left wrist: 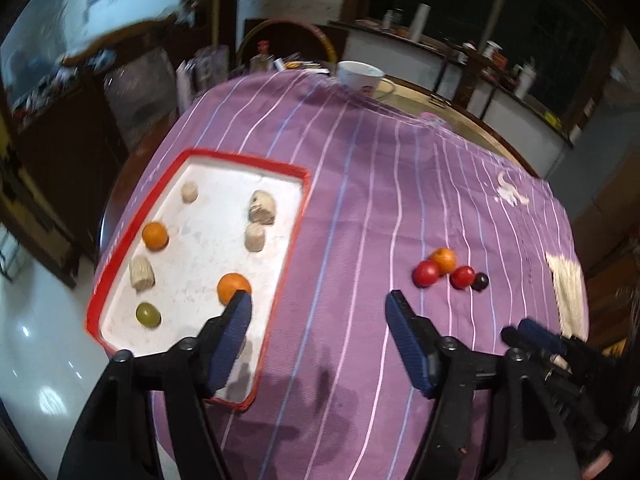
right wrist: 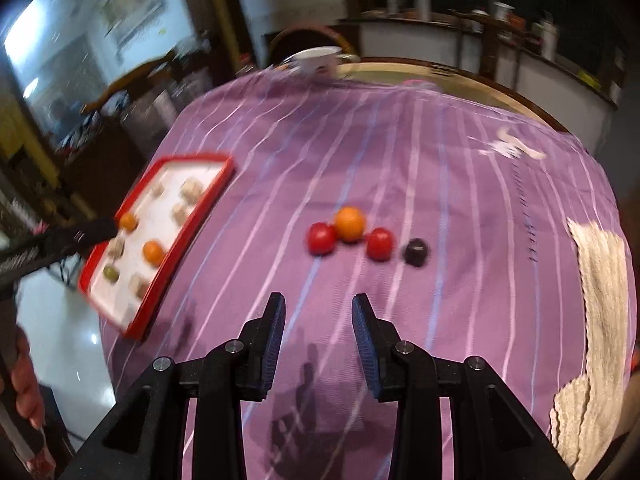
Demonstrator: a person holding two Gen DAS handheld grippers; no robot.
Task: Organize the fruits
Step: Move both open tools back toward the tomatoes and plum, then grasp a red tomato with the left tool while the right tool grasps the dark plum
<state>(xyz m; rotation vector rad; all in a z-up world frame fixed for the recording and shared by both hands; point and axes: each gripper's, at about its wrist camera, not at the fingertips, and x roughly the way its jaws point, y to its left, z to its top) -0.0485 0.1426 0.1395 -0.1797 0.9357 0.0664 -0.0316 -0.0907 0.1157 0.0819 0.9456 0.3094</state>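
A red-rimmed white tray (left wrist: 296, 208) lies at the left on the purple striped cloth. It holds two oranges (left wrist: 155, 235), a green fruit (left wrist: 147, 314) and several beige chunks (left wrist: 262, 208). On the cloth to the right lie an orange (right wrist: 350, 222), two red fruits (right wrist: 320, 238) and a dark plum (right wrist: 415, 252) in a row. My left gripper (left wrist: 319, 298) hangs open over the tray's right rim, with nothing between its fingers. Above the cloth, short of the fruit row, my right gripper (right wrist: 319, 299) stands a little open, also with nothing in it.
A beige towel (right wrist: 604, 280) hangs over the cloth's right edge. A white bowl (left wrist: 360, 74) stands at the far side of the table, and a crumpled white scrap (left wrist: 510, 194) lies at the far right. A person's hand (right wrist: 24, 380) shows at the left edge.
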